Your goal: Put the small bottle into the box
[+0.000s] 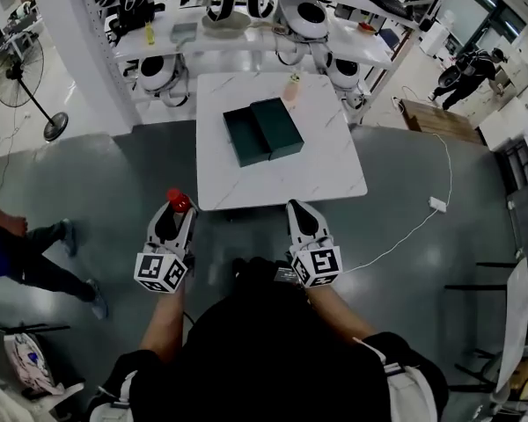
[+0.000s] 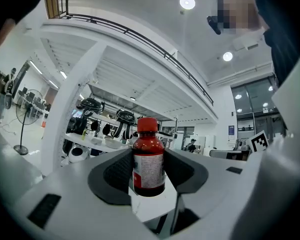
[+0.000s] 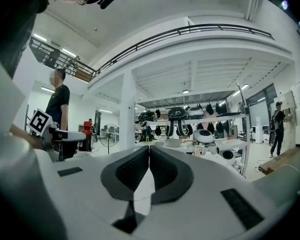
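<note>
1. My left gripper point(image 1: 176, 214) is clamping the small bottle point(image 2: 149, 160) upright between its pads.
2. My right gripper point(image 1: 300, 212) is holding nothing, its jaws pressed together.
3. The green box point(image 1: 264, 130) is sitting on the white table point(image 1: 330, 170) ahead.

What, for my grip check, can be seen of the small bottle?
The small bottle is dark red with a brighter red screw cap and a white printed label, seemingly plastic. It stands upright, capped, clamped at its lower body between the black pads of the left claw, above the grey floor, short of the white table.
</note>
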Tool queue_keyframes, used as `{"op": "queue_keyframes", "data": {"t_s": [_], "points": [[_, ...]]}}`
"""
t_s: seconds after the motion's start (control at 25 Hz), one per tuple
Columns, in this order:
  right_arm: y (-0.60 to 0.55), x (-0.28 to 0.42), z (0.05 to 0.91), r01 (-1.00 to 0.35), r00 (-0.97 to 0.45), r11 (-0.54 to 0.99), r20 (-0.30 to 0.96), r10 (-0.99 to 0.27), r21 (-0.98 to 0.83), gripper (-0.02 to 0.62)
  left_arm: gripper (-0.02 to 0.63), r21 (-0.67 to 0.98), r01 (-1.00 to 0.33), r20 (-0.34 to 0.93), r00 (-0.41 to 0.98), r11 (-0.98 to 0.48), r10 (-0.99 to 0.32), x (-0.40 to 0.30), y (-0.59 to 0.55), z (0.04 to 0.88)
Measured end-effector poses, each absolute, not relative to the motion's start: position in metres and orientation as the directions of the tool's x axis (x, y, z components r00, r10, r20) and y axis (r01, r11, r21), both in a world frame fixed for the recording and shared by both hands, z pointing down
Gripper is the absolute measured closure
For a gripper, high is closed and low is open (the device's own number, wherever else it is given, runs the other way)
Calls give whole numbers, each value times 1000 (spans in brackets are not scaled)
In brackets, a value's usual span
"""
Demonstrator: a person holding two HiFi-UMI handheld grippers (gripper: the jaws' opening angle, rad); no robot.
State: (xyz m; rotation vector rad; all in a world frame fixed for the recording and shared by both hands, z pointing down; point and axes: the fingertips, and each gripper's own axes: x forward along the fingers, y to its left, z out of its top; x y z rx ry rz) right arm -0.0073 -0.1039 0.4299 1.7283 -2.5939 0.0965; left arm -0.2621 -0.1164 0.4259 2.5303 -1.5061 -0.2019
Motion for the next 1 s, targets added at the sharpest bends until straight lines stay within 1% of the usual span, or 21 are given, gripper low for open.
{"op": "queue_keyframes", "data": {"t_s": [0.24,0.4,0.68,0.84,1.0], "points": [[-162,-3,440,-925,-379,376,44,-925,-50,563,400,205,-851,-25,489,-483,-872,-258,-176,425],[-206,-5,448,-928,-369,364,47,-928,-85,563,400,182,-849,26,509,-496,-861,-258,-225,430],[-293,17,461,-931,-356,348,64,-932,-115,563,400,136,-830,88,554,-541,-828,-234,-324,434],[-330,23,476,-929,-359,347,83,-930,-131,563,400,31,-800,128,598,-600,-791,-218,-372,436],[-352,29,488,-928,-355,336,108,-929,-161,563,400,-67,-724,203,663,-686,-720,-196,-406,440]]}}
